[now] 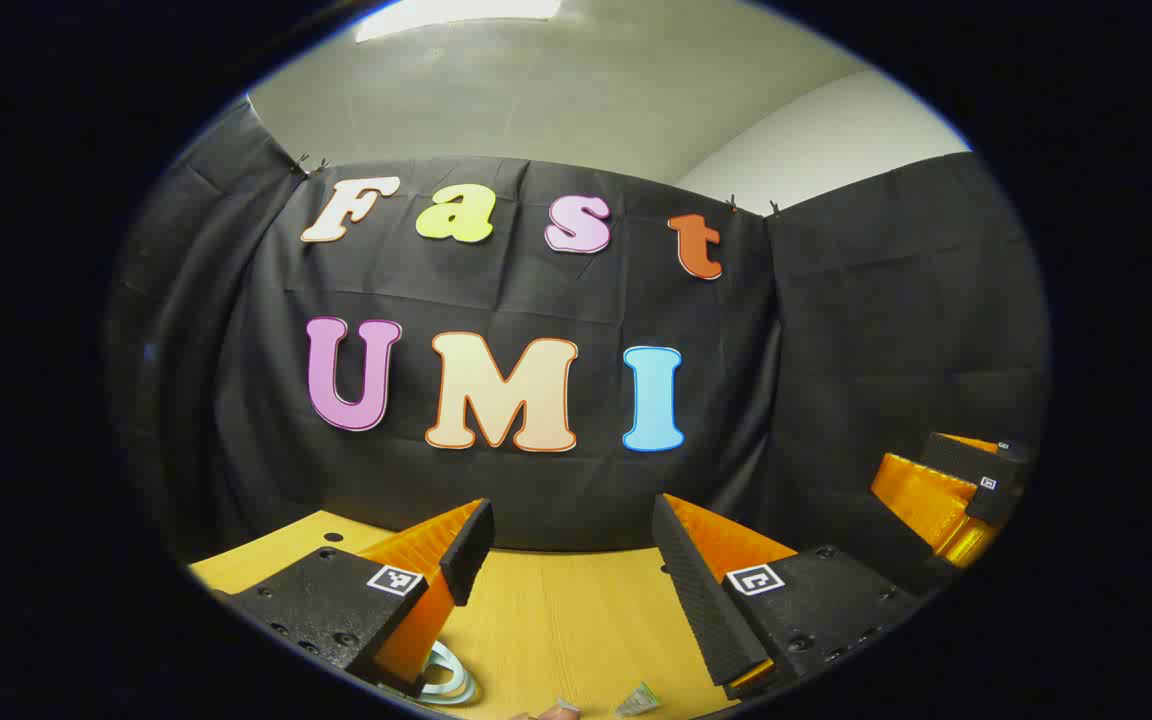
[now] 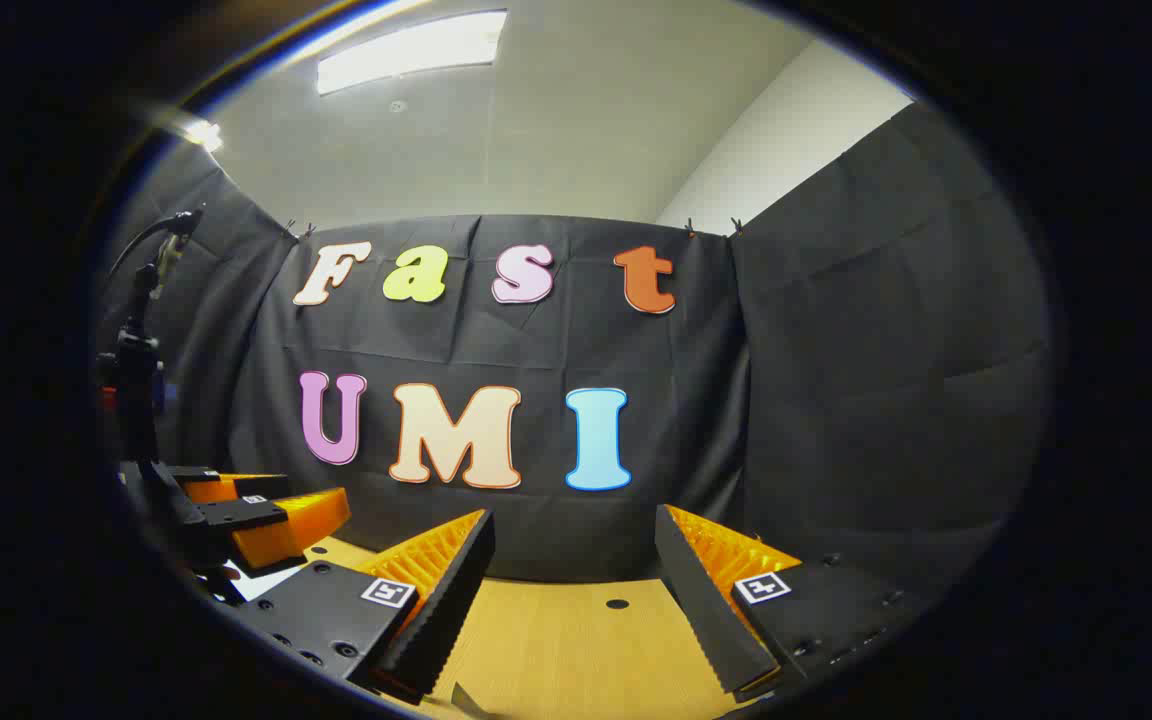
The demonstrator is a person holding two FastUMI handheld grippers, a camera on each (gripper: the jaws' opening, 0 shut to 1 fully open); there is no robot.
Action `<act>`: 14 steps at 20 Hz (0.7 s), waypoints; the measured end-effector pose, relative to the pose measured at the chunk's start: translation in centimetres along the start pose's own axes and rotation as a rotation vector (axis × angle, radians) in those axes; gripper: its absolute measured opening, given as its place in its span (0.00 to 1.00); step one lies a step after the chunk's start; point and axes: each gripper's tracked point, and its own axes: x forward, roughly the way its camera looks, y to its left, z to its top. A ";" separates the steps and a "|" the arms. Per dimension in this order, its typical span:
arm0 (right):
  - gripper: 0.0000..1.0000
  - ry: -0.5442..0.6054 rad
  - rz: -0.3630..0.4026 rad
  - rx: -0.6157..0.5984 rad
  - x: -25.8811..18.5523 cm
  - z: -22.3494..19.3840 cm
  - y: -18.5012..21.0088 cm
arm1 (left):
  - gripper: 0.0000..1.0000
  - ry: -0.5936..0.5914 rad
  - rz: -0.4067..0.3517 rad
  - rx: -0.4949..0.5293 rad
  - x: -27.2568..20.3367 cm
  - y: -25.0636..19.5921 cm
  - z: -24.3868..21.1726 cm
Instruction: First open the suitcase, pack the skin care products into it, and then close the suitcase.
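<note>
Suitcase and skin care products lie outside both views, so progress cannot be judged. Left gripper and right gripper hover spread wide, grasping nothing, above the pale wooden table; seemingly either start or finish.

Nothing here can be read as words or numbers on any object. The only signs are small square black-and-white coded markers, one on the base of each finger of the left gripper and of the right gripper. In the left gripper view, two more such markers sit on the other gripper at far right, too small to make out.
</note>
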 end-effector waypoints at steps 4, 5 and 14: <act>0.99 -0.012 0.013 -0.016 0.6 -0.2 0.0 | 0.94 -0.004 0.014 0.029 0.3 0.2 0.0; 0.99 -0.014 0.019 -0.014 0.9 -0.3 -0.1 | 0.94 -0.006 0.025 0.042 0.4 0.5 0.0; 0.99 -0.089 0.138 0.013 2.8 -1.7 0.1 | 0.94 0.089 0.153 0.118 -0.4 4.3 -4.5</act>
